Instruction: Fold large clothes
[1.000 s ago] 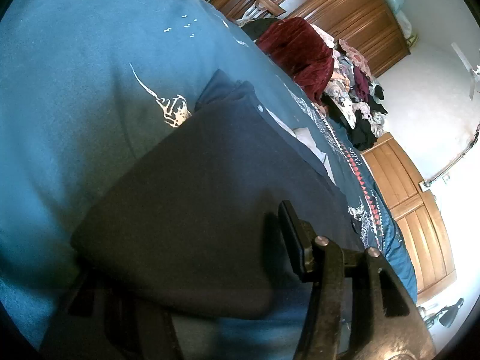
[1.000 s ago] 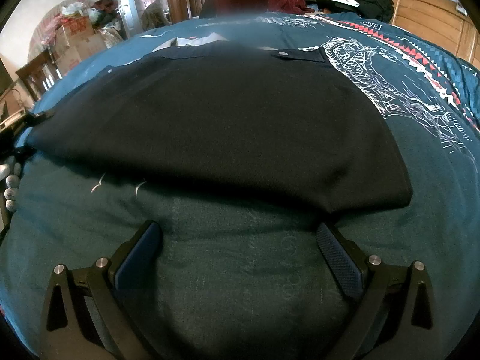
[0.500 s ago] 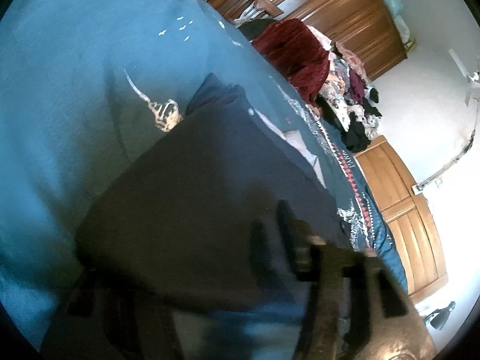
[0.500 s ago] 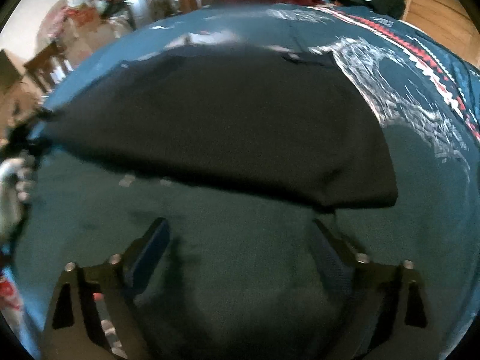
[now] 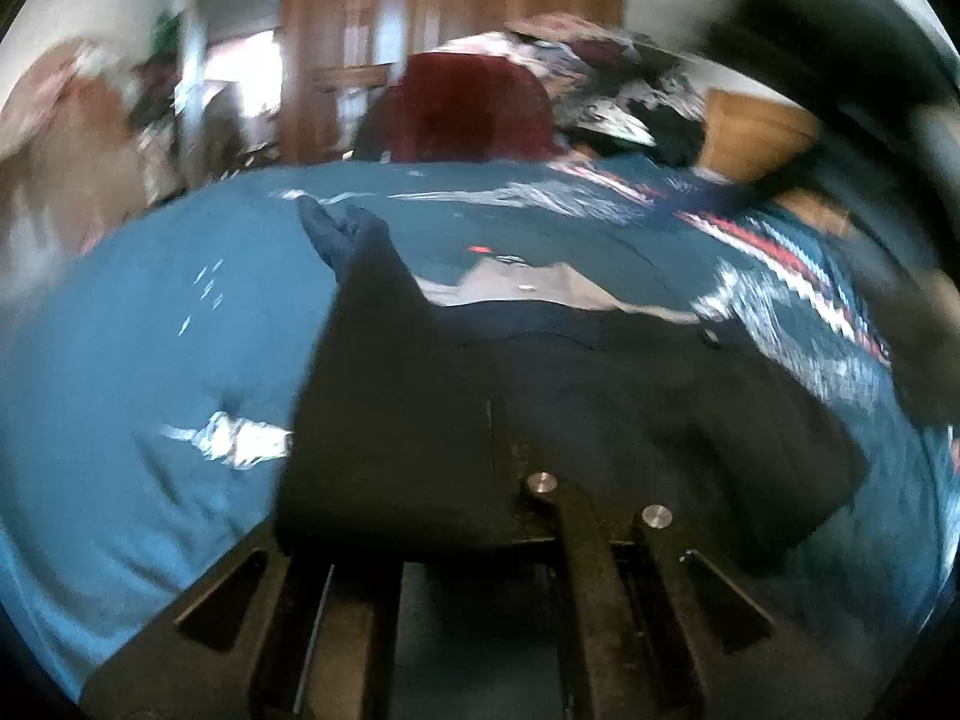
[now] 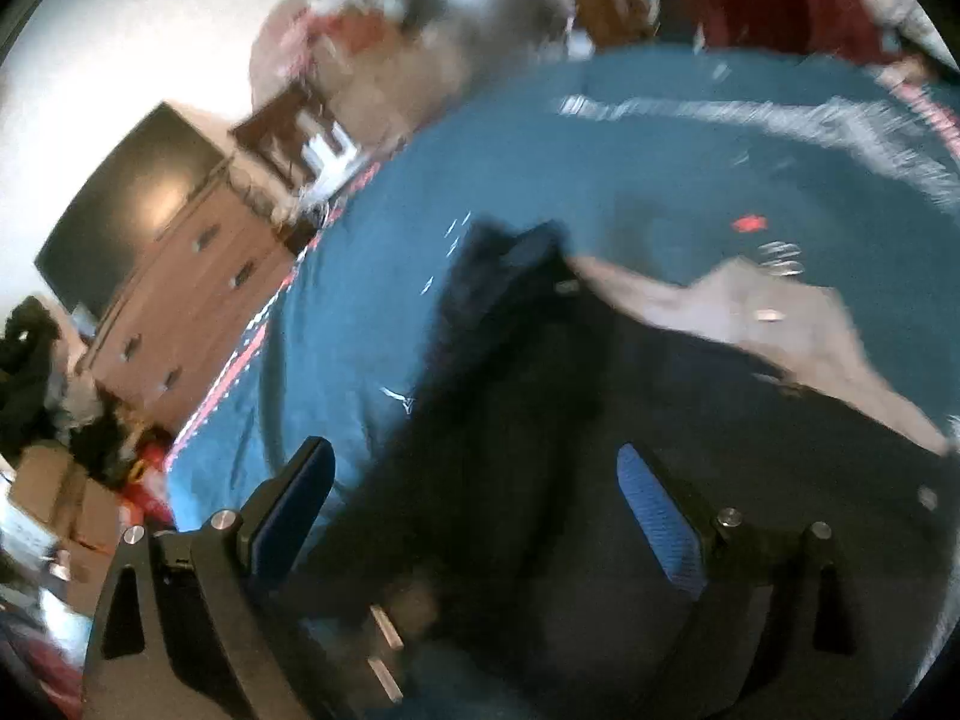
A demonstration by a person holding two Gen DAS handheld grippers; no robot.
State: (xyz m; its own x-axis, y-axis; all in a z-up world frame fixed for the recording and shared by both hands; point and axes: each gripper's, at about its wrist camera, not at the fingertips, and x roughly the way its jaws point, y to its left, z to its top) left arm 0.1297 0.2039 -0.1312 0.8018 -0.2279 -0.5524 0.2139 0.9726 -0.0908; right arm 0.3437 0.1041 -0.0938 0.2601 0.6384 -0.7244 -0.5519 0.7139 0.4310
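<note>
Black right gripper [image 6: 474,504] with blue ribbed pads [image 6: 657,510]; silver screws; black left gripper [image 5: 480,516].

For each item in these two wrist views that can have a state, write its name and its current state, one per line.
Black garment: partly folded, spread on the bed, lighter lining exposed at the far edge.
Left claw: shut on the garment's near edge.
Right claw: open, over the black garment, gripping nothing.
Blue bedspread: spread over the bed.
Clothes pile: unfolded, heaped at the bed's far end.

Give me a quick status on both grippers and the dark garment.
Left gripper shut on dark garment. Right gripper open above it, empty. Garment spread on teal bedspread. Views blurred; nothing seen in the way.
</note>
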